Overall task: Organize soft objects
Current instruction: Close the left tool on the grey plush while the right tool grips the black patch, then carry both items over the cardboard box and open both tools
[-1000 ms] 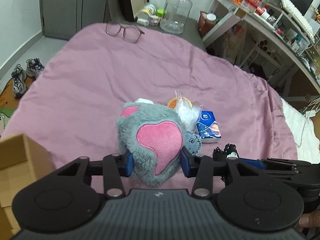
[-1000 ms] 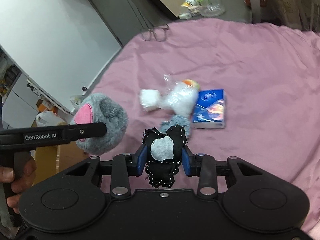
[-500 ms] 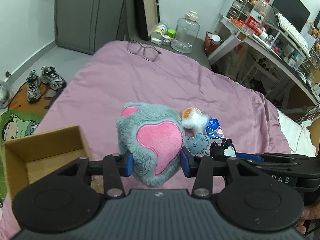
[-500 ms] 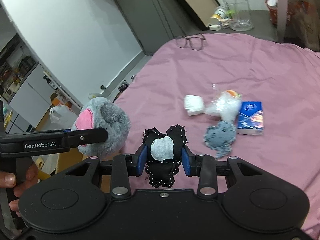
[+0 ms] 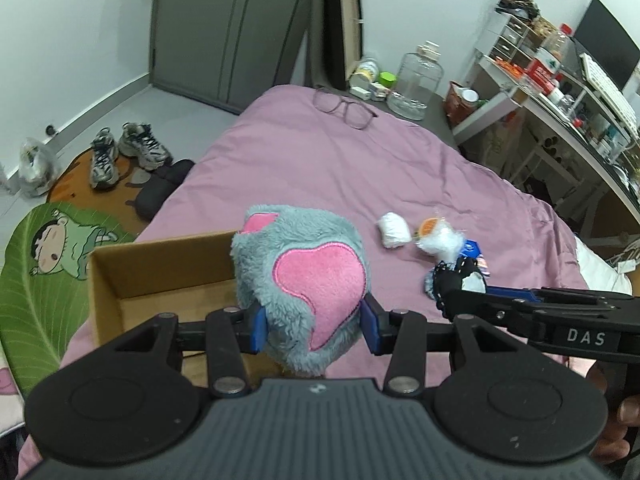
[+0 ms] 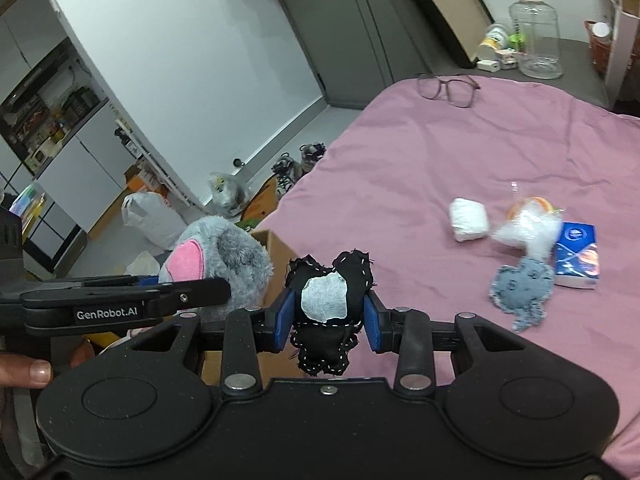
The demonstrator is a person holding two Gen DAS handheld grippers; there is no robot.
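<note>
The chief risk looks to be a drop short of the cardboard box (image 5: 160, 276). In the left wrist view the box sits at the lower left of the frame, at the near edge of the bed (image 5: 320, 168), and the grey plush toy (image 5: 304, 280) hangs over its right-hand wall rather than squarely over the opening. Let go here and the plush could catch the rim and roll onto the floor mat (image 5: 36, 264) below. It is bulky and springy, so it may also bulge out of the grip if squeezed off-centre.

The second risk is a clash: in the right wrist view the two sets of tongs sit close together at lower left and centre, both apparently bound for the same small box, and one could knock the other's load loose.

The left tongs (image 5: 314, 322) are partly closed, the blue pads pressed into the sides of the plush, which fills the gap and swells above it. The right tongs (image 6: 328, 320) are closed a little narrower on the small black fabric toy (image 6: 326, 300) with a pale patch, held clear of the bed; being thin and floppy, it could slip through if the pads relax.

Still on the bed, at right of the right wrist view: a white roll (image 6: 468, 220), a clear bag of stuffing (image 6: 528, 228), a tissue pack (image 6: 578, 258) and a grey fabric piece (image 6: 522, 288)
</note>
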